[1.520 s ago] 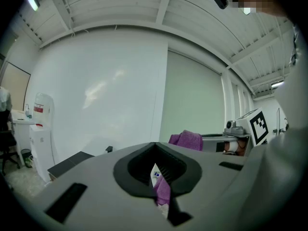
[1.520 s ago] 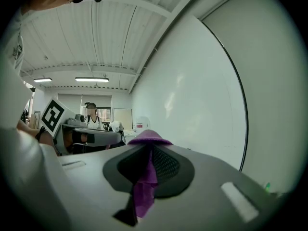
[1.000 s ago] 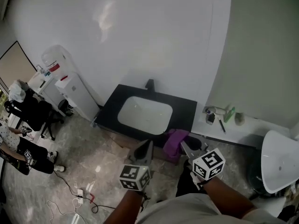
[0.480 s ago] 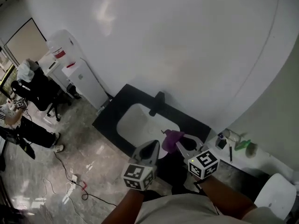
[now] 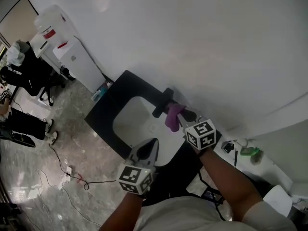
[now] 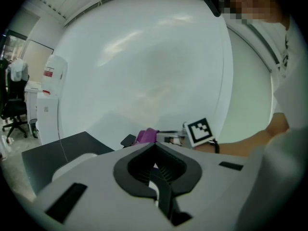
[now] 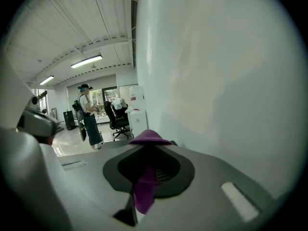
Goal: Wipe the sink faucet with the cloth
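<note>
Right claw [image 5: 180, 114] clamps purple cloth [image 5: 172, 118] against the black faucet [image 5: 161, 105].

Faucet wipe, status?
Right gripper shut on purple cloth, cloth against black faucet. Left gripper shut, empty, over sink near edge. Nothing in the way.

Two hand-held grippers [image 5: 152, 144] [image 5: 186, 116], one cloth [image 5: 172, 118], one faucet [image 5: 162, 103], one sink [image 5: 134, 123]

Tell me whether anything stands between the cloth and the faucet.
Nothing visible does. The purple cloth, clamped in the right gripper, hangs right beside the black faucet over the sink; whether they touch is unclear. The left gripper is nearer the person, out of the way.
</note>
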`<action>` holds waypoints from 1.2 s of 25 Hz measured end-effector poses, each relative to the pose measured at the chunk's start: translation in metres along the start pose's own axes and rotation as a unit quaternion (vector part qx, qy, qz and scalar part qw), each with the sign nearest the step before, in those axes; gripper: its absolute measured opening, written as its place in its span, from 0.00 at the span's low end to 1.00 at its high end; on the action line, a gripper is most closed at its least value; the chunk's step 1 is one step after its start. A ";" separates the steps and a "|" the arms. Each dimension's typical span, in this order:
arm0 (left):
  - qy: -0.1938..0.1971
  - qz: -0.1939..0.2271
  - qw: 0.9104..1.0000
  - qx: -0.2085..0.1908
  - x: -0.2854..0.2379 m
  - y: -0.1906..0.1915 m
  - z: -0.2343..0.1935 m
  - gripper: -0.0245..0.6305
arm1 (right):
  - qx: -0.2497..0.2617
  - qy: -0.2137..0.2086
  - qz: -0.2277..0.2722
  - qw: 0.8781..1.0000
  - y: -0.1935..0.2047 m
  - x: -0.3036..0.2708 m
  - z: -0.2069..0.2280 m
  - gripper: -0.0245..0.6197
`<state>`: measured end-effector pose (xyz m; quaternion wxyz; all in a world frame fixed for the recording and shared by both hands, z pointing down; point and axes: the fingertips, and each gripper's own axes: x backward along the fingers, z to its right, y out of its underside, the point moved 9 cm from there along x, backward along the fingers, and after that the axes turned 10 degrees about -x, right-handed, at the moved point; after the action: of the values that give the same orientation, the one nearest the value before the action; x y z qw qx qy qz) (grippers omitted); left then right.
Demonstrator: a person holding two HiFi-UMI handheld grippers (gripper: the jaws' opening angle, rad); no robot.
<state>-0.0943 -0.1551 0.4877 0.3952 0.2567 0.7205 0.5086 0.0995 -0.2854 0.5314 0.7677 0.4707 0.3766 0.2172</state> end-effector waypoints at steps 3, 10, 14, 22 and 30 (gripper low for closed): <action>0.004 -0.009 1.000 0.002 -0.011 0.000 -0.019 0.05 | 0.038 0.026 -0.006 0.999 -0.026 -0.065 0.028 0.08; 0.008 -0.016 1.000 0.011 -0.035 0.001 -0.055 0.05 | 0.020 0.027 -0.035 0.999 -0.001 -0.127 0.034 0.08; 0.003 -0.014 1.000 0.017 -0.044 0.008 -0.074 0.05 | 0.017 -0.042 -0.060 0.997 0.044 -0.109 -0.014 0.08; 0.009 -0.014 1.000 0.015 -0.037 0.002 -0.077 0.05 | 0.033 0.069 0.002 0.997 -0.014 -0.117 0.052 0.08; 0.011 -0.018 1.000 0.011 -0.045 0.002 -0.086 0.05 | 0.040 -0.015 -0.053 0.998 0.050 -0.098 -0.006 0.08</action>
<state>-0.1407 -0.2342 0.5179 0.3934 0.2425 0.7352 0.4959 0.0348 -0.3262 0.6102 0.7644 0.4839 0.3975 0.1537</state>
